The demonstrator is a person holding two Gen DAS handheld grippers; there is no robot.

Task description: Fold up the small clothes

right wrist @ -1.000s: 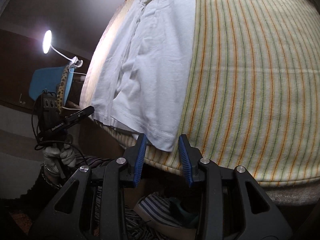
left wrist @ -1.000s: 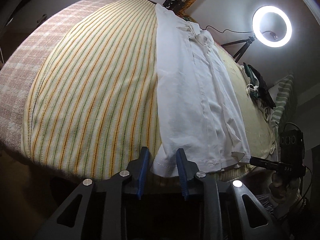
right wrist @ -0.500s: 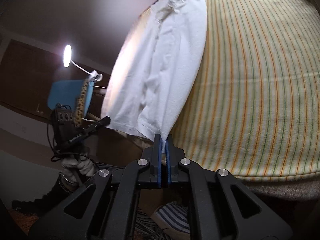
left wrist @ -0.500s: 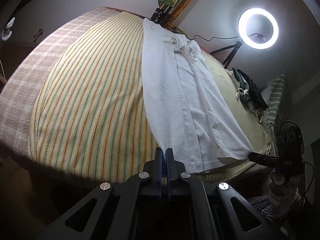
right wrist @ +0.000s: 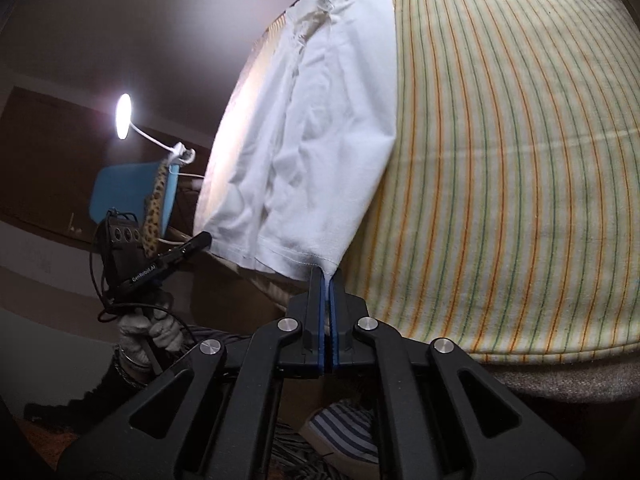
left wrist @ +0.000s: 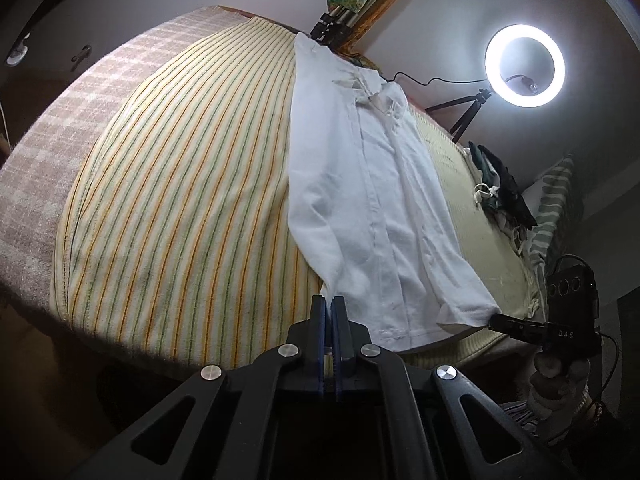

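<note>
A white shirt [left wrist: 372, 184] lies lengthwise on a yellow striped towel [left wrist: 180, 184], folded in along its sides. My left gripper [left wrist: 329, 304] is shut on the shirt's near hem corner and lifts it slightly. In the right wrist view the same shirt [right wrist: 320, 128] lies on the towel [right wrist: 500, 160], and my right gripper [right wrist: 328, 276] is shut on the other hem corner at the towel's near edge. Each gripper also shows in the other's view, at the shirt's opposite corner: the right one [left wrist: 516, 324] and the left one [right wrist: 192, 244].
A lit ring light [left wrist: 524, 65] on a tripod stands beyond the bed. A pile of dark clothes [left wrist: 500, 192] and a striped pillow [left wrist: 554, 204] lie at the far right. A desk lamp [right wrist: 125, 121] and a blue chair [right wrist: 128, 192] stand left. A striped shoe [right wrist: 344, 436] is on the floor.
Both grippers closed from open onto the shirt's hem corners, then lifted and pulled the hem back toward the near edge of the bed, stretching the shirt.
</note>
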